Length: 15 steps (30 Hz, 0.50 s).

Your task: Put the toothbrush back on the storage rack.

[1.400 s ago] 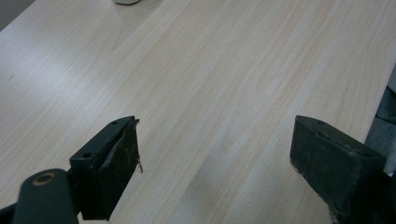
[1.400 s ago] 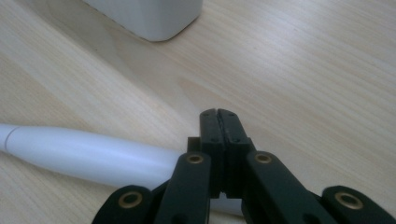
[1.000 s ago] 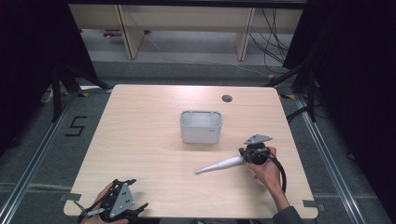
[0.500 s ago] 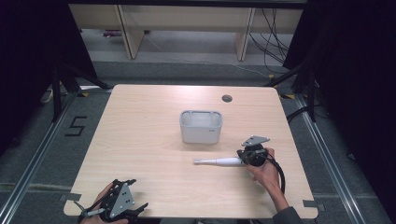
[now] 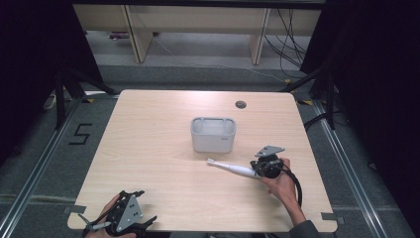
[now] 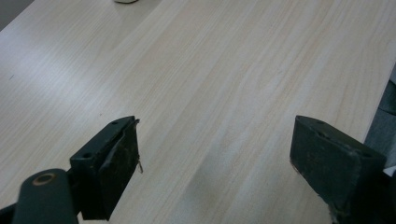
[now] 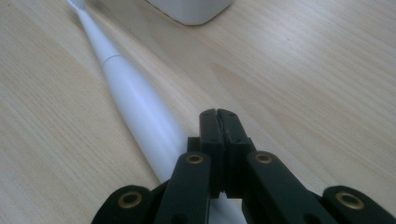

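Note:
A white electric toothbrush [image 5: 232,168] lies on the wooden table [image 5: 148,144], its head pointing left towards the front of a white rectangular container [image 5: 213,134]. My right gripper [image 5: 256,171] sits at the handle end, held by a hand. In the right gripper view the jaws of that gripper [image 7: 218,116] are shut flat against each other, and the toothbrush [image 7: 135,107] runs under them and out to their left, not between the pads. My left gripper [image 5: 142,207] rests at the table's near left corner, open, and nothing lies between the jaws of this gripper [image 6: 215,154].
The container [image 7: 191,9] stands mid-table, just beyond the brush head. A round cable hole [image 5: 240,104] sits near the far edge. Shelving and cables stand past the table, and black frame posts flank it on both sides.
The toothbrush has swung clockwise along with the right gripper: its head went from pointing near-left to pointing far-left, closer to the container. The left gripper has barely moved.

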{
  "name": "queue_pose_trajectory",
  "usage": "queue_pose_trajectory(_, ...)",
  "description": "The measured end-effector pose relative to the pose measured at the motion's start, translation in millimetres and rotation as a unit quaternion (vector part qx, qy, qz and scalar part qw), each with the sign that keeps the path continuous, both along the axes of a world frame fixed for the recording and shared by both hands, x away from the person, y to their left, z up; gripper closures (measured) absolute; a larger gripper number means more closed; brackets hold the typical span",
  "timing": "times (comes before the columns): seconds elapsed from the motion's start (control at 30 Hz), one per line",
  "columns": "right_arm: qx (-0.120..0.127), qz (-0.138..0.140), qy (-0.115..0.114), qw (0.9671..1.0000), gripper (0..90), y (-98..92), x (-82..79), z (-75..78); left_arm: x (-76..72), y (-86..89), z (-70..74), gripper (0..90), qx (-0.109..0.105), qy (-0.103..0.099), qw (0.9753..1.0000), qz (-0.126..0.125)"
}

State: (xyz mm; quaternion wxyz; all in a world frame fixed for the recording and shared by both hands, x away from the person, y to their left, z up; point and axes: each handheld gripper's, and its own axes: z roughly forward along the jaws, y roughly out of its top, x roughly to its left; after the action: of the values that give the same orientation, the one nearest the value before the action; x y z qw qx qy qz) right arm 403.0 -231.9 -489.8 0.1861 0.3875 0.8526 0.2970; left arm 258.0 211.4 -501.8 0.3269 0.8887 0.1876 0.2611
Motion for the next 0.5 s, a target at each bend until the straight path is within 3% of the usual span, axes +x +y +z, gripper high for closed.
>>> queue_pose_trajectory(0.13,0.0,0.001,0.003,1.0,90.0,1.8,-1.9,0.0,0.1,-0.7,-1.1,15.1,-0.006,-0.01,0.9999,0.007)
queue_pose_trajectory(0.2,-0.002,0.003,0.004,1.0,90.0,2.8,-2.3,-0.2,0.0,0.1,0.0,15.1,-0.002,0.0,1.0,-0.001)
queue_pose_trajectory(0.3,-0.007,0.016,0.0,0.9998,90.0,2.8,-2.3,-0.2,0.0,0.0,-0.2,15.1,-0.001,0.0,1.0,0.0)
queue_pose_trajectory(0.43,0.0,0.006,0.011,0.9999,90.0,4.1,-5.3,0.6,-0.3,-0.4,-0.5,15.1,-0.004,0.001,1.0,0.0)
queue_pose_trajectory(0.5,-0.007,0.021,0.001,0.9997,90.0,3.1,-6.0,0.6,-0.3,-0.3,-0.5,15.1,-0.003,0.0,1.0,-0.001)
